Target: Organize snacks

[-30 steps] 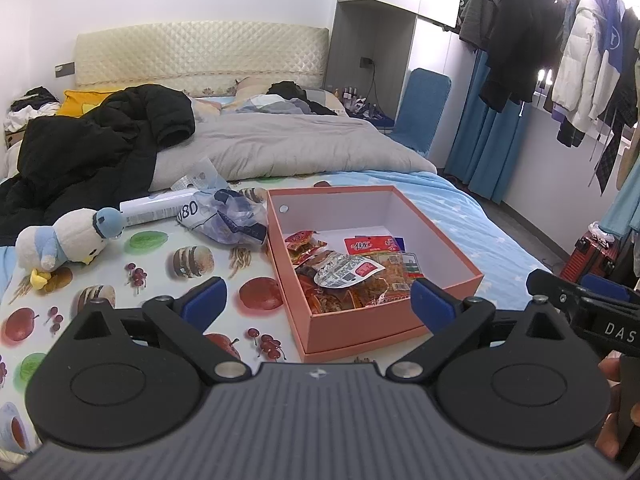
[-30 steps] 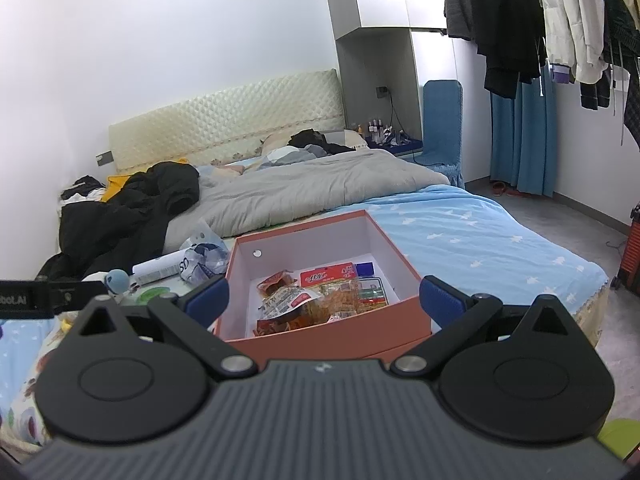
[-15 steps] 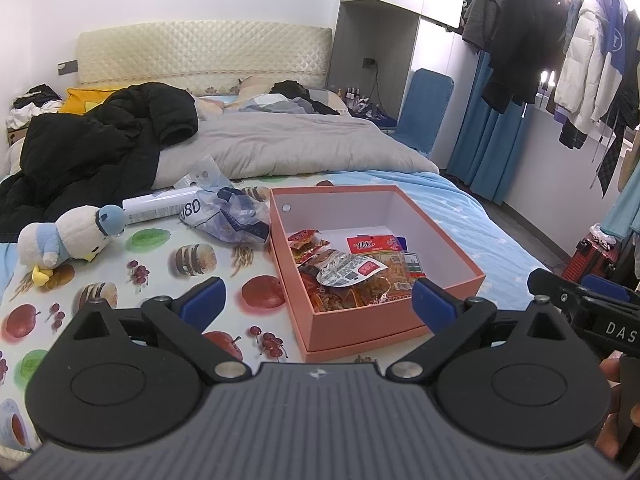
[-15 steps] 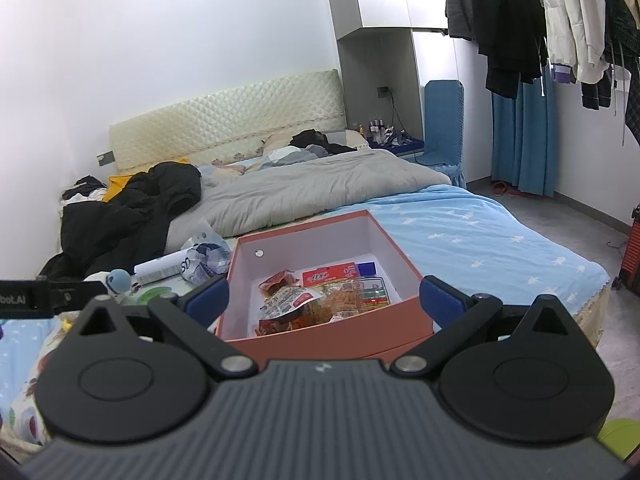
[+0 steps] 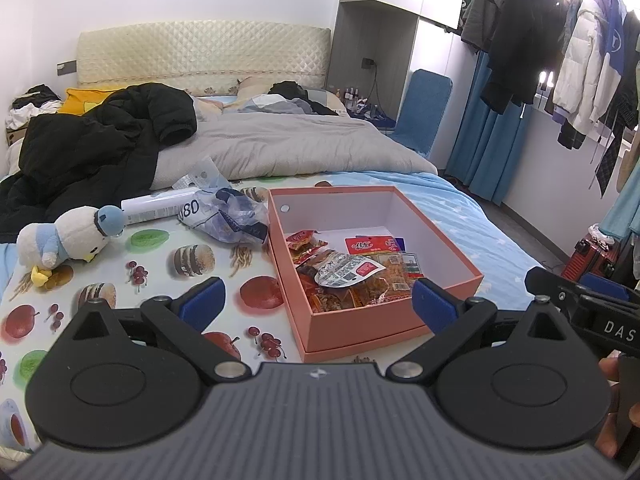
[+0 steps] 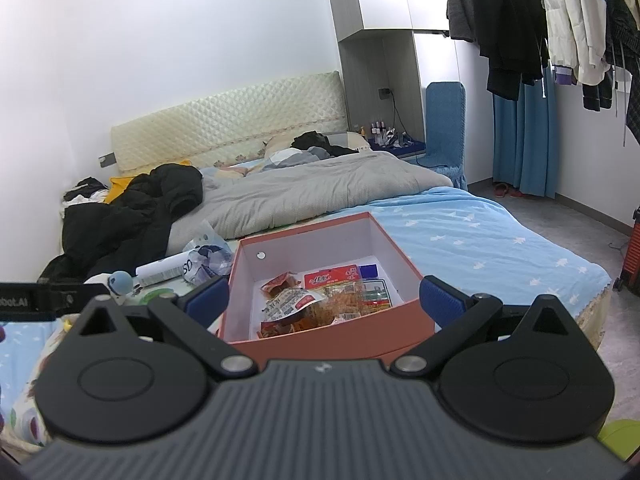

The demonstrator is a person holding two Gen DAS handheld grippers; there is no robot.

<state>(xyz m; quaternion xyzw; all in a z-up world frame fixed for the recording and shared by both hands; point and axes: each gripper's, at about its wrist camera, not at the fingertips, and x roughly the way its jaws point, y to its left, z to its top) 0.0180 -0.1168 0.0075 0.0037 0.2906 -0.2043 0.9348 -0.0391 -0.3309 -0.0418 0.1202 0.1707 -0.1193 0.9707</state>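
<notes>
A pink open box sits on the bed and holds several snack packets. It also shows in the right wrist view, with the snack packets inside. My left gripper is open and empty, above the box's near left corner. My right gripper is open and empty, just in front of the box's near wall. The right gripper's body shows at the right edge of the left wrist view.
A crumpled blue plastic bag, a white tube and a plush penguin lie left of the box on a fruit-print sheet. A black coat and grey duvet lie behind. A red suitcase stands by the bed.
Both views have shifted very slightly; the box and snacks have not moved. Both grippers stay open.
</notes>
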